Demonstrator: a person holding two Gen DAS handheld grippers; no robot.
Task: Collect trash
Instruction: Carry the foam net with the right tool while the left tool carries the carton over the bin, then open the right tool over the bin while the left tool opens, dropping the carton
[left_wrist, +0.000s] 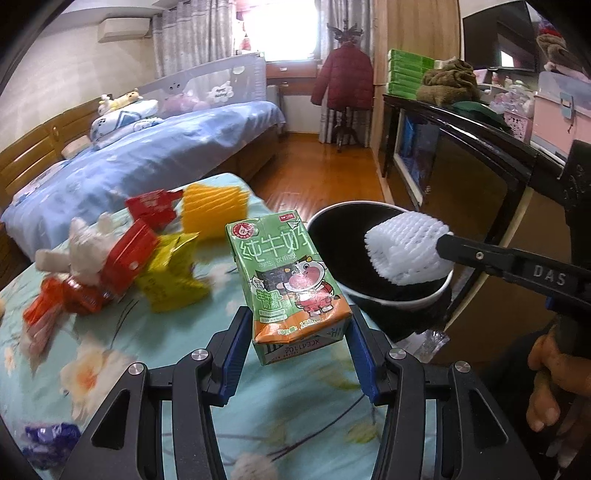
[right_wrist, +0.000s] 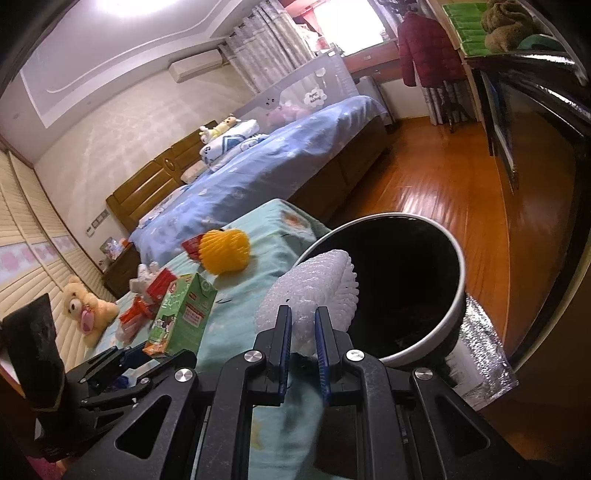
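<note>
Left gripper (left_wrist: 299, 343): I had it clamped on one green milk carton (left_wrist: 291, 280), blue pads pressed to the carton's two lower sides; carton upright, tilted a little, raised over the floral sheet (left_wrist: 110, 369), just left of the bin.
Right gripper (right_wrist: 303, 325): I kept its jaws pinched together on one white foam net (right_wrist: 314, 291); in my left view the net (left_wrist: 406, 251) hung over the bin's mouth, fingers reaching in from the right and pointing downward.
Right hand (left_wrist: 546, 380): I saw fingers wrapped around the dark handle at the frame's right edge.
Bin (left_wrist: 373, 210): one round container with a white rim and black inside, standing off the sheet's edge; I could make out only dim dark debris at its bottom, nothing I could name.
Wrappers: I counted about four red packets (left_wrist: 129, 251) and one yellow packet (left_wrist: 170, 273) in a loose heap on the sheet, one crumpled white tissue (left_wrist: 88, 247) on top; blurred, so the count was rough.
Yellow foam net (left_wrist: 214, 210): one, beyond the heap, near the sheet's far edge.
Blue wrapper (left_wrist: 51, 439): one, at the near left edge.
Teddy bear (right_wrist: 83, 310): one, far left.
</note>
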